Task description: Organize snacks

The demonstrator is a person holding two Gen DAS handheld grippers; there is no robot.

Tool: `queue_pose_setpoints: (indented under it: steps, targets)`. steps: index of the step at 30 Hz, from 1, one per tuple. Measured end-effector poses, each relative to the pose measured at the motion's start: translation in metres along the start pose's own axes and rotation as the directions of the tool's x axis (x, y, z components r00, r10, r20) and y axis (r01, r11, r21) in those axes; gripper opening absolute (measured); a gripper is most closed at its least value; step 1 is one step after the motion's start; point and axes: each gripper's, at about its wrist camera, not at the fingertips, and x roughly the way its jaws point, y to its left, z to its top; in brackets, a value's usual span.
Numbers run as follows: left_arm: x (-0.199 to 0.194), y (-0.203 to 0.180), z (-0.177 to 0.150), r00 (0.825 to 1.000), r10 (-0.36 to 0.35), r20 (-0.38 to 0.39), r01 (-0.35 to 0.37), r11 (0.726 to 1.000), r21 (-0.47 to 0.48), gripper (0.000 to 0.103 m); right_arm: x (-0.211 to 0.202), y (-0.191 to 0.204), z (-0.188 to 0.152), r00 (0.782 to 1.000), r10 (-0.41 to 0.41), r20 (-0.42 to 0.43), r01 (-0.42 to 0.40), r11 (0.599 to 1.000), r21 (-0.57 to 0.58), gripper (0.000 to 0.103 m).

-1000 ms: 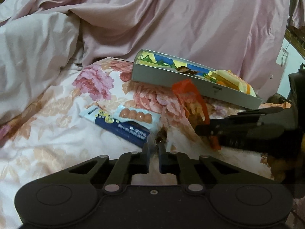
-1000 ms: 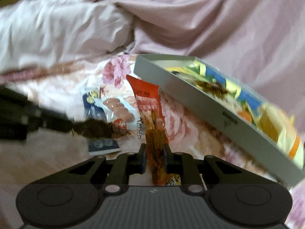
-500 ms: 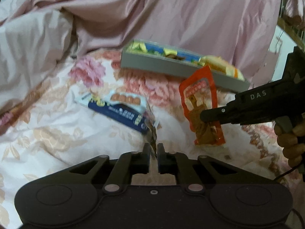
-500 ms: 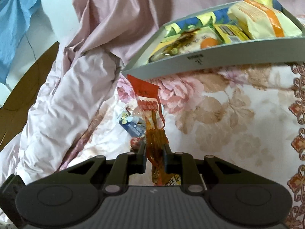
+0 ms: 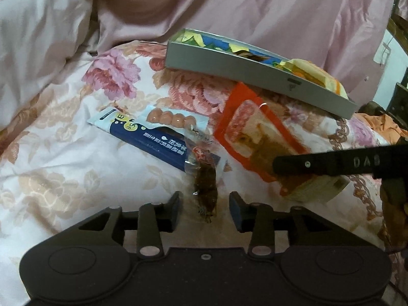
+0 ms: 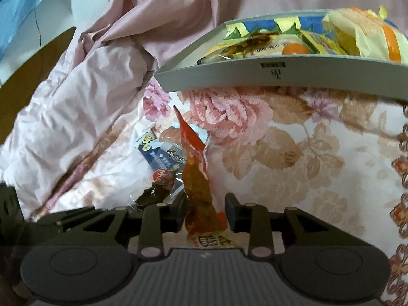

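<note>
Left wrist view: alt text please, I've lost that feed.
The left gripper is open around a clear packet of dark snack lying on the floral bedspread. Beyond lie a blue packet, an orange packet and the grey snack box.

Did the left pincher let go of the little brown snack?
Yes. The left gripper was pinched shut on the brown snack packet; now its jaws stand apart, the packet loose beside the blue sausage packet.

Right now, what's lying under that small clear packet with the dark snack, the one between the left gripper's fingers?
The clear packet has its far end lying over the blue-and-white sausage packet, its near end on the floral bedspread. Whatever the overlap covers of the sausage packet's corner is hidden.
</note>
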Motion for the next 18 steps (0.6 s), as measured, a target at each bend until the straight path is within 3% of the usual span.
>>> queue_pose_setpoints:
  steps: [5, 18]
  targets:
    - [0.01, -0.001, 0.005, 1.0, 0.007, -0.001, -0.007, 1.0, 0.019, 0.044, 0.006, 0.005, -0.003, 0.995, -0.094, 0.032, 0.096, 0.991, -0.089, 0.038]
    - [0.018, -0.007, 0.009, 1.0, 0.022, -0.003, -0.022, 0.998, 0.058, 0.045, 0.028, 0.012, -0.007, 0.99, -0.104, 0.095, 0.118, 0.982, -0.148, 0.043]
